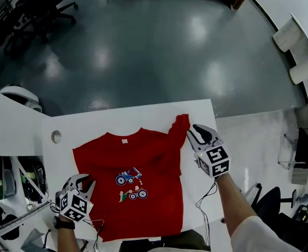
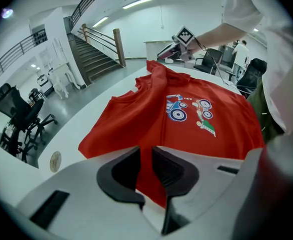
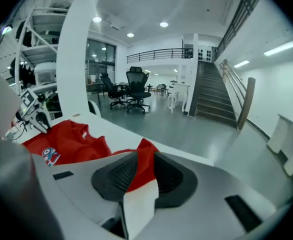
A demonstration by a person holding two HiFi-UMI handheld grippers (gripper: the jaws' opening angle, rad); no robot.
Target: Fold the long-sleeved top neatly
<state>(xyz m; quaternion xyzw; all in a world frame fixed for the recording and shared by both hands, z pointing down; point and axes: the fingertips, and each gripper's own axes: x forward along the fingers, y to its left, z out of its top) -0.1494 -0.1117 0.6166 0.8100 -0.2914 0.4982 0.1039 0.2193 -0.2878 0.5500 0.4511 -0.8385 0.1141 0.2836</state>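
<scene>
- A red long-sleeved top (image 1: 149, 161) lies on a white table (image 1: 91, 122), its tractor cartoon (image 1: 129, 178) facing up and its neck label (image 1: 125, 140) too small to read.
- The left gripper (image 1: 83, 181) clamps the top's side edge.
- The right gripper (image 1: 192, 131) grips the raised sleeve (image 1: 179, 125).

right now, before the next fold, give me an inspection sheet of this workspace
surface: white table, with a round port near its left edge
job's things: red top lies flat, print up; its sleeve is raised at the far right corner
clutter: nothing seen
grippers: left gripper shut on the red top's left edge; right gripper shut on the sleeve
cables: black cables trail from both grippers toward the person
surroundings: grey floor, office chairs, staircase
</scene>
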